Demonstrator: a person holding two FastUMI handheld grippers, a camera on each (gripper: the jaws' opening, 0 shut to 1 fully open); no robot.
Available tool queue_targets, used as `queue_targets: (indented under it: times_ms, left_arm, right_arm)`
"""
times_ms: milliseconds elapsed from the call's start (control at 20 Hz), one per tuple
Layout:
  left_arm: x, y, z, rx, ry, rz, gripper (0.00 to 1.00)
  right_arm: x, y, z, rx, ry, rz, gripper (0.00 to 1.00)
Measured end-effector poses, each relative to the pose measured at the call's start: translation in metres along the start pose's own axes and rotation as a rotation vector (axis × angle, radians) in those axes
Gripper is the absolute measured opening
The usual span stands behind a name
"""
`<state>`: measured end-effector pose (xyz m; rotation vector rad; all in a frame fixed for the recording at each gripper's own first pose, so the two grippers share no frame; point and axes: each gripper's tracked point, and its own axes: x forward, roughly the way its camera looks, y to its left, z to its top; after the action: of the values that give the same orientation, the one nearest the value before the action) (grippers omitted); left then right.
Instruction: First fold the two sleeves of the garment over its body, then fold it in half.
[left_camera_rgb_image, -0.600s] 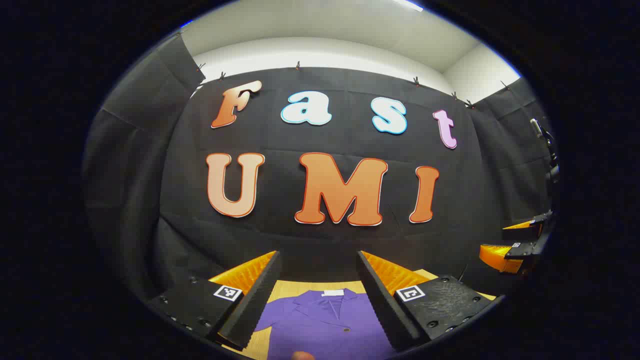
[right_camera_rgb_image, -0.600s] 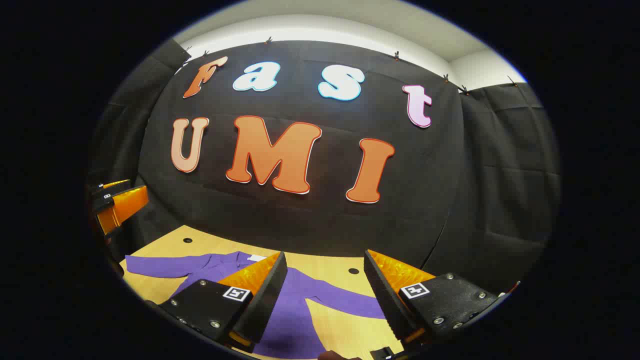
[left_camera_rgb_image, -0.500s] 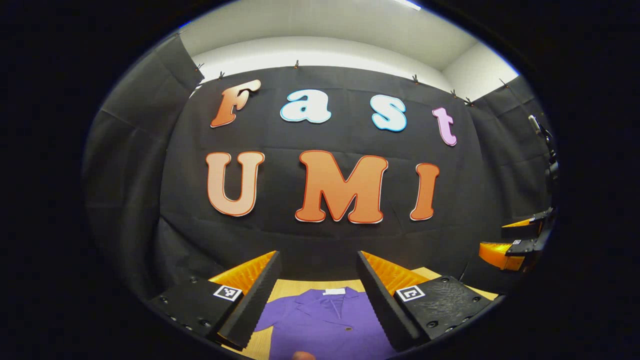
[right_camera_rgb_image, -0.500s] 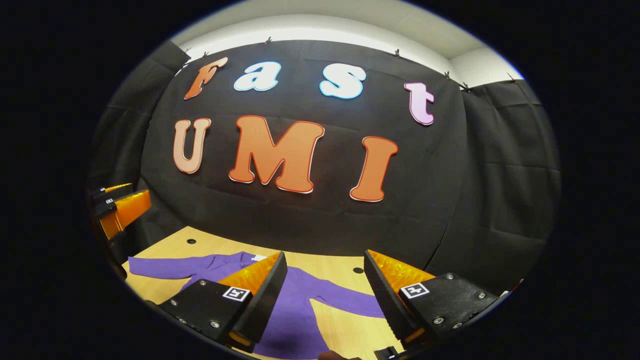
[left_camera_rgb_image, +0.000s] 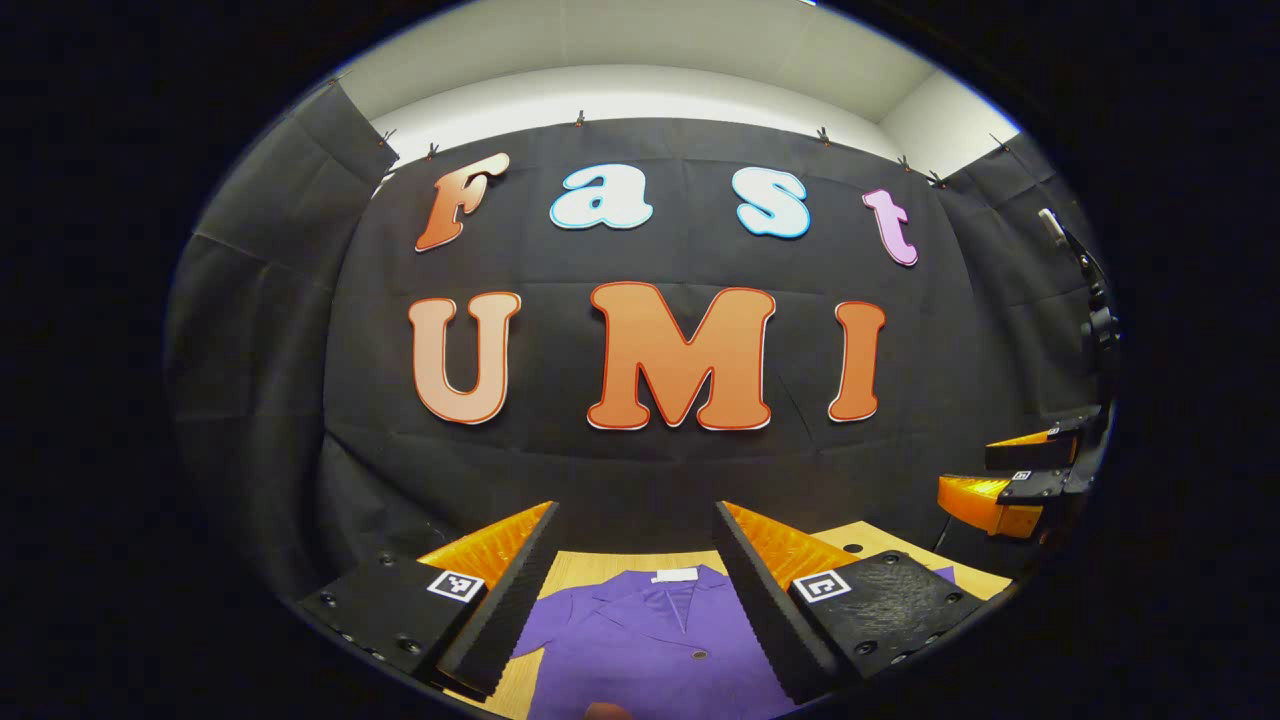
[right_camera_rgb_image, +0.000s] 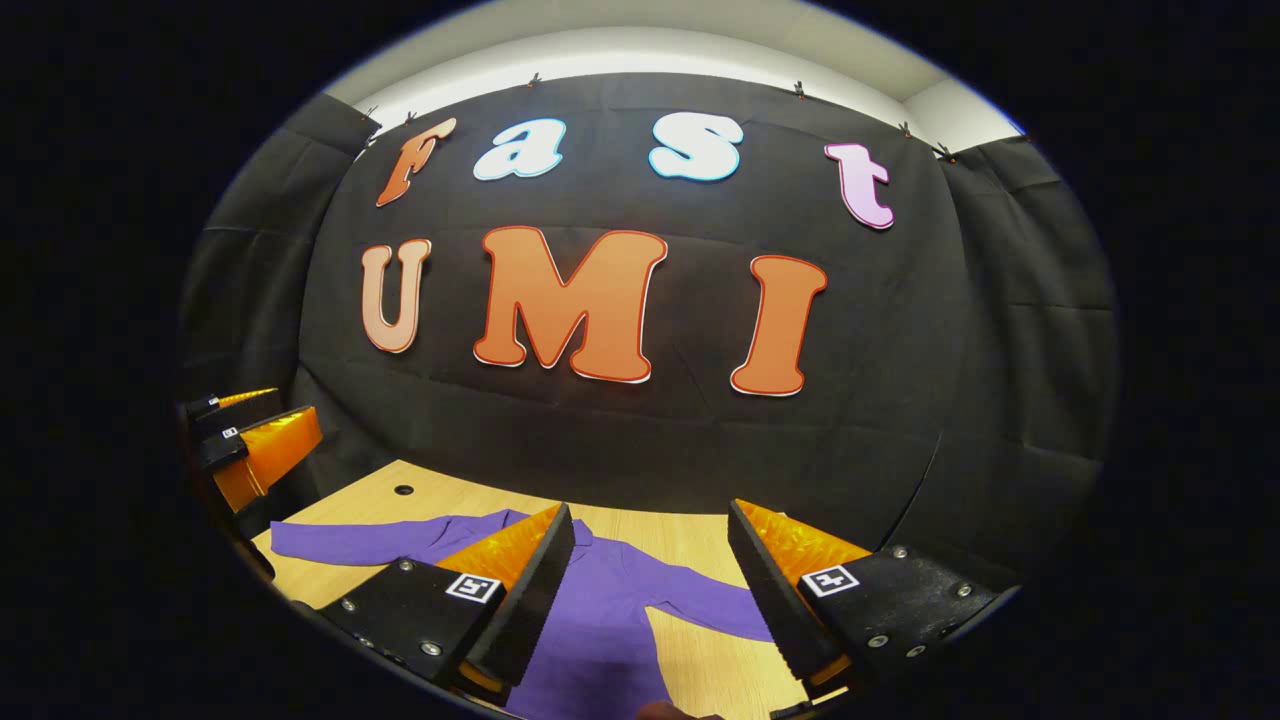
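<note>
A purple collared garment (left_camera_rgb_image: 650, 640) lies flat on the wooden table (left_camera_rgb_image: 590, 568), with a white neck label and a small button showing. In the right gripper view the same garment (right_camera_rgb_image: 600, 620) spreads both sleeves out, one sleeve (right_camera_rgb_image: 350, 540) to the left and one sleeve (right_camera_rgb_image: 700, 600) to the right. My left gripper (left_camera_rgb_image: 635, 540) is open above the collar, nothing between its fingers. My right gripper (right_camera_rgb_image: 650, 545) hangs open over the garment's right side. The right gripper (left_camera_rgb_image: 1015, 480) also shows at the far right of the left gripper view, and the left gripper (right_camera_rgb_image: 255, 440) at the far left of the right gripper view.
The wooden table (right_camera_rgb_image: 690, 535) has small round holes (right_camera_rgb_image: 404, 491) near its back edge. Black cloth walls close it in behind and at both sides. A fingertip (left_camera_rgb_image: 603, 711) shows at the bottom of the left gripper view.
Both cameras have tipped a little downward and forward, so more of the table and garment shows. Both grippers stay open; the garment has not moved.
</note>
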<state>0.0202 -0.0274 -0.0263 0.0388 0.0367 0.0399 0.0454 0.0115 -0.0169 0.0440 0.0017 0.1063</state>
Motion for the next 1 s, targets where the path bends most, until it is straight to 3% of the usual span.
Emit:
queue_targets:
  times_ms: [300,650,800,1000]
  left_arm:
    - [0.006,-0.006,-0.008,0.014,0.005,0.03,0.96]
    - [0.005,-0.016,0.003,0.054,-0.037,0.046,0.94]
    - [0.008,-0.019,0.004,0.063,-0.037,0.058,0.96]
    - [0.011,-0.022,-0.003,0.073,-0.027,0.076,0.95]
  right_arm:
    - [0.018,-0.017,-0.022,0.003,0.047,-0.02,0.93]
    - [0.035,-0.077,-0.077,-0.02,0.162,-0.128,0.94]
    - [0.044,-0.116,-0.107,-0.055,0.24,-0.21,0.93]
    - [0.06,-0.145,-0.148,-0.024,0.343,-0.233,0.94]
